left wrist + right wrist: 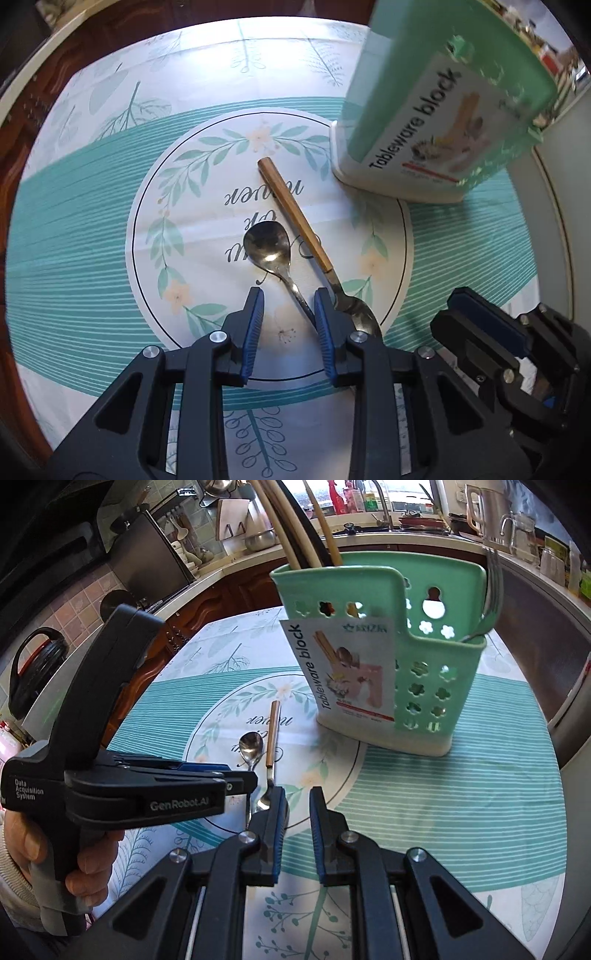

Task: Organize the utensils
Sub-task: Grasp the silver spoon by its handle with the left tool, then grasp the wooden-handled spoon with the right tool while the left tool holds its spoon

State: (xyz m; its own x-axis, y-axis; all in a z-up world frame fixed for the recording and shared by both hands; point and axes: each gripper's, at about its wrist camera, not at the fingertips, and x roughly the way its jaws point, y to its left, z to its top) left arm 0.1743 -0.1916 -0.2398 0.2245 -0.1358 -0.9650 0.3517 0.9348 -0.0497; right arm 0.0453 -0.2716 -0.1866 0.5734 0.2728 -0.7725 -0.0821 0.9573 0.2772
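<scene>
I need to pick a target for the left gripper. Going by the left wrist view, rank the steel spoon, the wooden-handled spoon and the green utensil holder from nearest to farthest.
1. Steel spoon: handle between the left gripper's fingers.
2. Wooden-handled spoon: just right, bowl beside the right finger.
3. Green utensil holder: far upper right.

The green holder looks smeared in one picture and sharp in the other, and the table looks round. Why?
Left wrist view: the green holder sits close at the frame's edge, blurred and stretched; glare whitens the tablecloth at the top. Right wrist view: the holder is sharp. Both fisheye lenses bow straight edges.
</scene>
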